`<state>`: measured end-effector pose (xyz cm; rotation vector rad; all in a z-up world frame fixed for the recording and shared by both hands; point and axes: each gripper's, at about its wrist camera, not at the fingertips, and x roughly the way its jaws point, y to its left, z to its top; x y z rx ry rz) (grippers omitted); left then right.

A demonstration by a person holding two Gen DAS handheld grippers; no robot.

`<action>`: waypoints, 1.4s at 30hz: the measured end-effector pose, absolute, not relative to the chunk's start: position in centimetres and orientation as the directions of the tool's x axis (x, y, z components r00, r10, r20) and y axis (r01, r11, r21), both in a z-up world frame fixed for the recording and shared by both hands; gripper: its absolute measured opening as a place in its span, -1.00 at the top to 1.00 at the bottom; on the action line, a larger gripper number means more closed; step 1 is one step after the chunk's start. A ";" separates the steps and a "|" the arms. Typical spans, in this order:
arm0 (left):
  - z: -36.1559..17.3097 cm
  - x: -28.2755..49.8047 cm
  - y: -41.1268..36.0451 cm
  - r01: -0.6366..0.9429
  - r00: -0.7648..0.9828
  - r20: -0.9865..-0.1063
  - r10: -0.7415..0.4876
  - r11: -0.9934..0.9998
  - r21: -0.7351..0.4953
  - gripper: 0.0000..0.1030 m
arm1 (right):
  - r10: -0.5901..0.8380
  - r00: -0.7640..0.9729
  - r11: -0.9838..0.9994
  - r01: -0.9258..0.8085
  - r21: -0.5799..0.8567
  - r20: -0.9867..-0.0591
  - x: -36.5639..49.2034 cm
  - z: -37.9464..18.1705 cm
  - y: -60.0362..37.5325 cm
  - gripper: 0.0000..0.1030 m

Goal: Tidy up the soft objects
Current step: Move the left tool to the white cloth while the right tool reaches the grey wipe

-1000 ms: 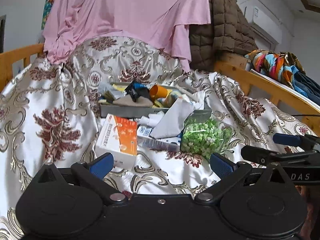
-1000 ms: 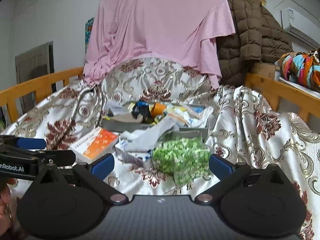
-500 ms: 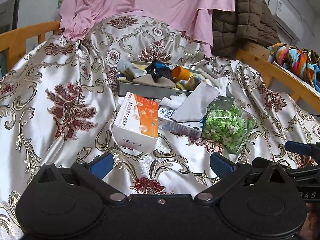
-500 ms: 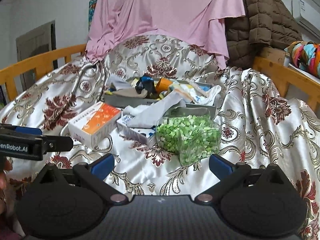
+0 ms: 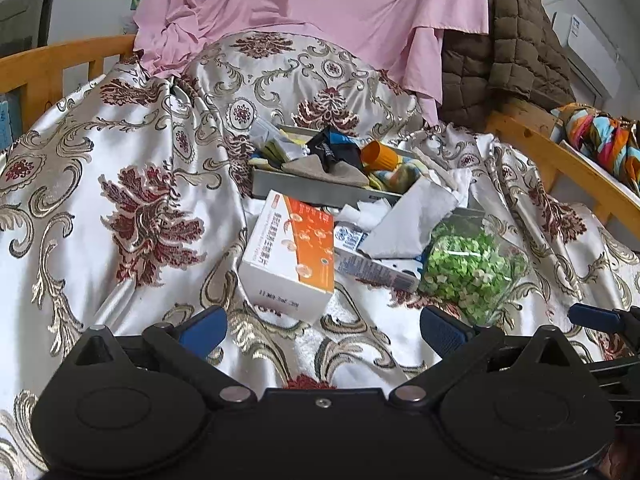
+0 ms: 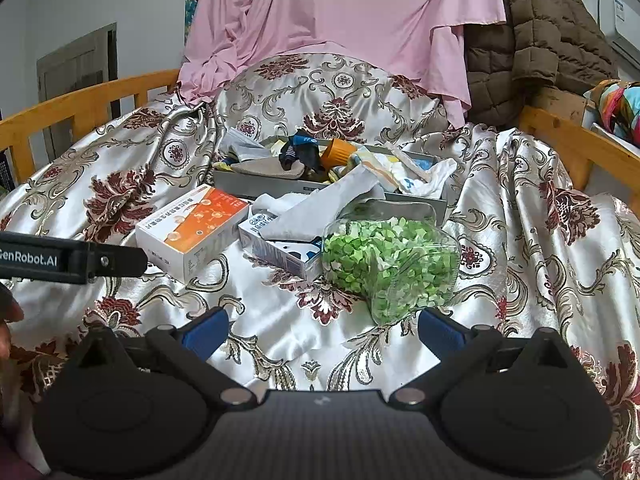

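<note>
A grey tray (image 5: 320, 190) (image 6: 256, 184) on the satin bedspread holds socks, cloths and an orange cup (image 5: 378, 156) (image 6: 338, 152). A white cloth (image 5: 412, 224) (image 6: 320, 212) spills over its front edge. In front lie an orange-and-white box (image 5: 294, 252) (image 6: 196, 230), a blue-and-white carton (image 5: 372, 264) (image 6: 280, 248) and a clear bag of green pieces (image 5: 468, 268) (image 6: 392, 264). My left gripper (image 5: 322, 330) is open and empty, just short of the box. My right gripper (image 6: 322, 330) is open and empty, just short of the bag.
Wooden bed rails run along the left (image 6: 80, 108) and right (image 5: 560, 160). A pink sheet (image 5: 312, 12) and brown quilted jacket (image 5: 508, 48) hang behind. Colourful fabric (image 5: 604, 140) lies at far right.
Both grippers have risen and tilted down toward the bed, so the tray and items sit lower and nearer in view. Both stay open. No object has moved.
</note>
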<state>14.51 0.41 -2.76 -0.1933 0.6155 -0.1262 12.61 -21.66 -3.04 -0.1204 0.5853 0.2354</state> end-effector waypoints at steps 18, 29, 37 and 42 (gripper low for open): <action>-3.6 22.2 1.3 0.106 0.848 -0.481 -0.224 0.960 -0.260 -0.99 | 0.173 0.860 0.964 -0.247 -0.094 -0.479 18.4 -3.5 -21.5 -0.99; -4.4 25.0 1.5 0.135 0.846 -0.468 -0.256 0.951 -0.277 -0.99 | 0.139 0.877 0.971 -0.213 -0.113 -0.459 20.9 -4.6 -21.9 -0.99; -4.2 28.3 -0.1 0.245 0.826 -0.443 -0.348 0.930 -0.273 -0.99 | 0.090 0.932 0.971 -0.160 -0.178 -0.350 23.7 -5.1 -21.6 -0.99; -4.6 31.7 -0.4 0.321 0.783 -0.451 -0.429 0.899 -0.297 -0.99 | 0.116 0.923 0.976 -0.175 -0.130 -0.367 25.8 -5.1 -22.6 -0.99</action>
